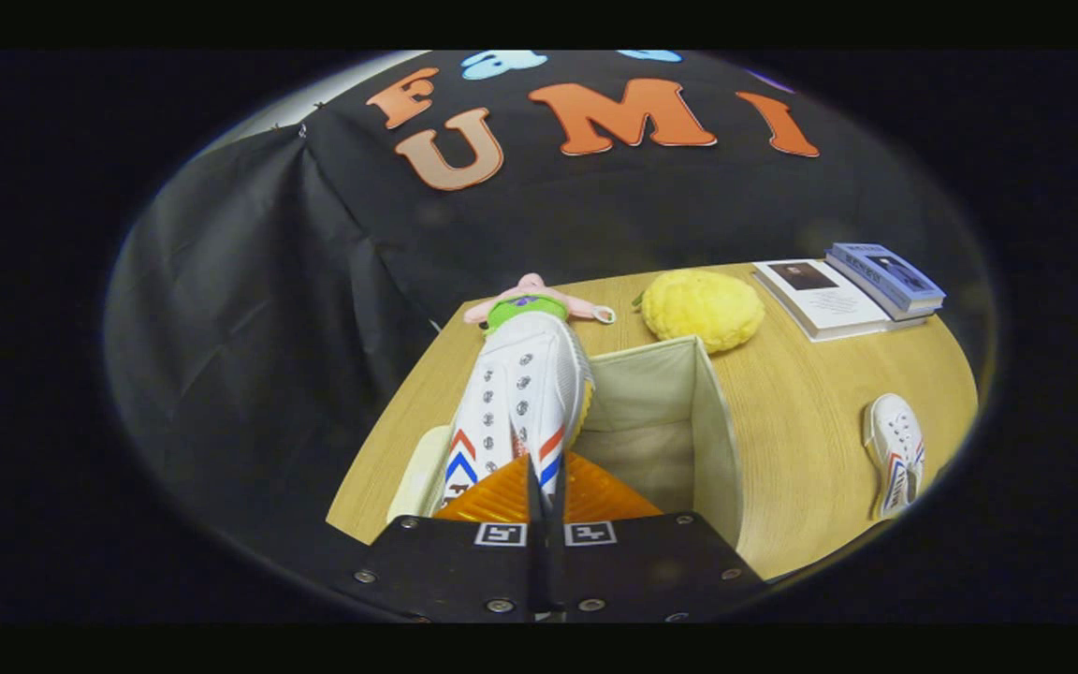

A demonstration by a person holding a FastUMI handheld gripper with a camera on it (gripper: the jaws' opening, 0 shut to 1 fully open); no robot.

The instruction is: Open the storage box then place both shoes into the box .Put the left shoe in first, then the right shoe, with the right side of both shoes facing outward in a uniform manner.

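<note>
Hand-held gripper (539,482) has its fingers closed almost together on the heel end of one white shoe (520,398), both fingers pressing it, toe pointing away. That shoe hangs above the left side of the open storage box (717,421), toe reaching past the box's far wall. One box, cream fabric, top open, inside looks bare where visible; its pale lid or flap (413,473) lies at its left side. Second white shoe (895,454) lies on the counter (810,393), right of the box and well apart from it, sole side partly turned up. Two shoes total, both white with red and blue chevrons. Beyond the held shoe, one doll-like toy (530,304), pink with a green top, lies on the counter's far edge. One yellow bumpy plush fruit (703,309) sits just beyond the box's far right corner. Two books (848,295) at far right, the blue one leaning on the white one.
</note>
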